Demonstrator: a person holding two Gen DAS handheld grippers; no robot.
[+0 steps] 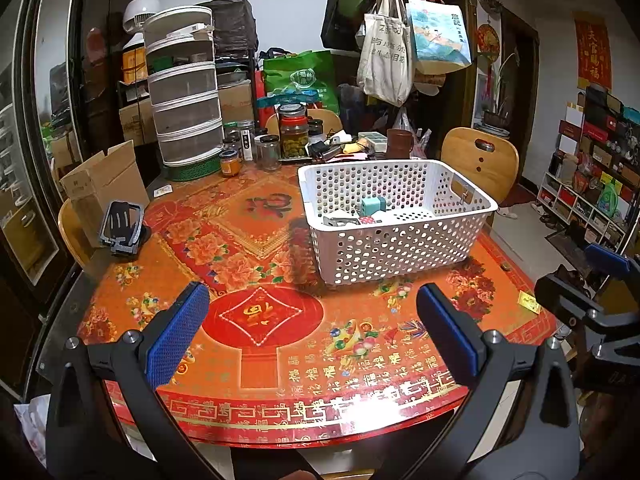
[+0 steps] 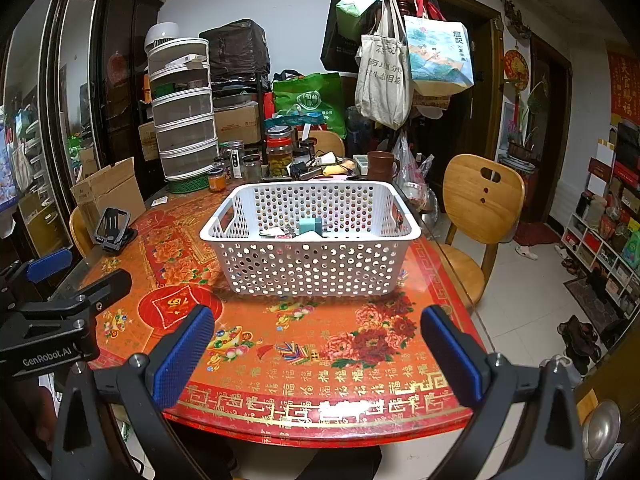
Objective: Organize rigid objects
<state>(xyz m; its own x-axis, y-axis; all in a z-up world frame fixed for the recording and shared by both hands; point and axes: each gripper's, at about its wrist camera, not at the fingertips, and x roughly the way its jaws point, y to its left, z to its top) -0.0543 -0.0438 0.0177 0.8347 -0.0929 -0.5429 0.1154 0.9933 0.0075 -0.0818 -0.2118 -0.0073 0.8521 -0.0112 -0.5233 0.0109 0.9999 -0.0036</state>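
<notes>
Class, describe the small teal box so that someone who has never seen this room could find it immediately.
Start at the round table with the red and orange floral cover; on it stands a white perforated basket. The teal box sits inside it, among a few small items. It is the only teal thing there, a small blocky shape beside flatter grey and white pieces.

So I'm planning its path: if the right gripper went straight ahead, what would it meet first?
Probably the white basket: its near wall faces the open right gripper, with only bare table between. Depth is unclear.
</notes>
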